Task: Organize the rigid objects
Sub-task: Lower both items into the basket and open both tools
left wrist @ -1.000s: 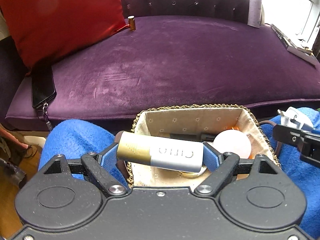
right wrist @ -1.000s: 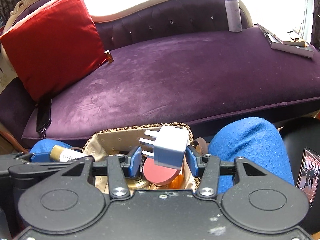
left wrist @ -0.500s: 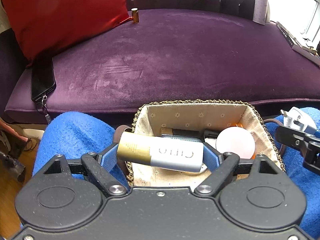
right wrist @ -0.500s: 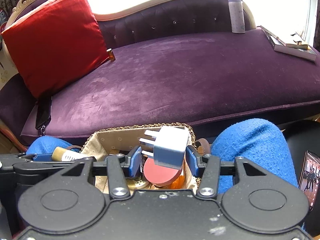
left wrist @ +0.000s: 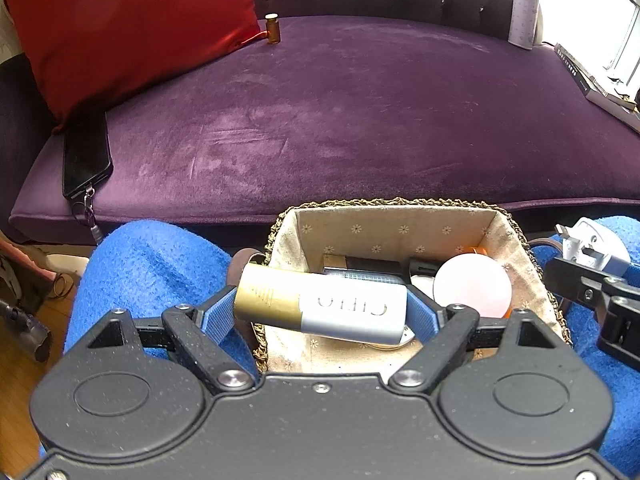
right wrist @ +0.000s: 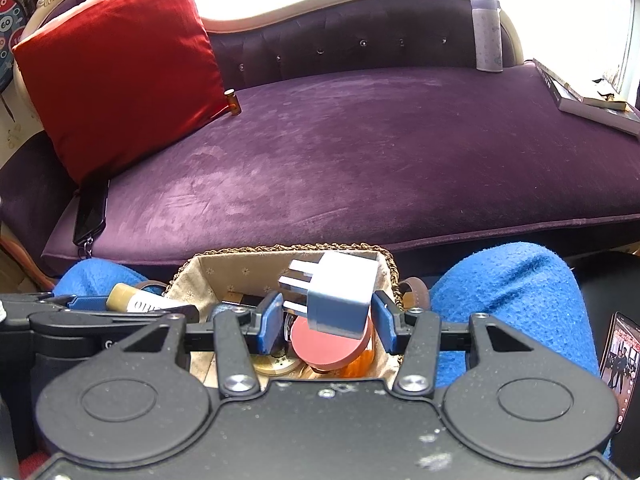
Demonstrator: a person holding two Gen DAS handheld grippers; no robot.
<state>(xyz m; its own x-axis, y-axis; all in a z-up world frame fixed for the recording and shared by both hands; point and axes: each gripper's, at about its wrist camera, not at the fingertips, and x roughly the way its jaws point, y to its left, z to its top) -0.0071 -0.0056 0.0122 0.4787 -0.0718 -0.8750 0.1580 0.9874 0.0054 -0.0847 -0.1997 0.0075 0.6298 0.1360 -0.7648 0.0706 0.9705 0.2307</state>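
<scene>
While a lined wicker basket [left wrist: 404,222] is balanced on a lap covered in blue fabric [left wrist: 152,264], two items are held just above it, so the task is judged to be partway through. The left gripper [left wrist: 320,312] is spread wide, yet its blue pads are pressed against the two ends of a gold-and-silver tube [left wrist: 320,306], which is gripped lengthwise and hangs over the basket's near left rim. The right gripper [right wrist: 326,320] is drawn in narrow and clamped on a white plug adapter [right wrist: 340,294], whose prongs are turned to the left above the basket's middle. Neither item is released into the basket yet.

Inside the basket several things are already gathered: a round pink-lidded jar [left wrist: 472,286], something orange partly hidden beside it, a black stick-shaped object [left wrist: 376,264] along the far wall, and a gold disc-like piece [right wrist: 276,364] at the bottom, whose exact kind cannot be told.

On the purple velvet sofa [left wrist: 360,120] several things are left outside the basket: a small amber vial [left wrist: 273,29] standing by the red cushion [left wrist: 120,24], a dark smartphone [left wrist: 86,156] with a strap at the seat's left edge, a lilac bottle [right wrist: 486,32] against the backrest and books [right wrist: 588,102] at the far right. Whether all of these are meant for the basket cannot be told.
</scene>
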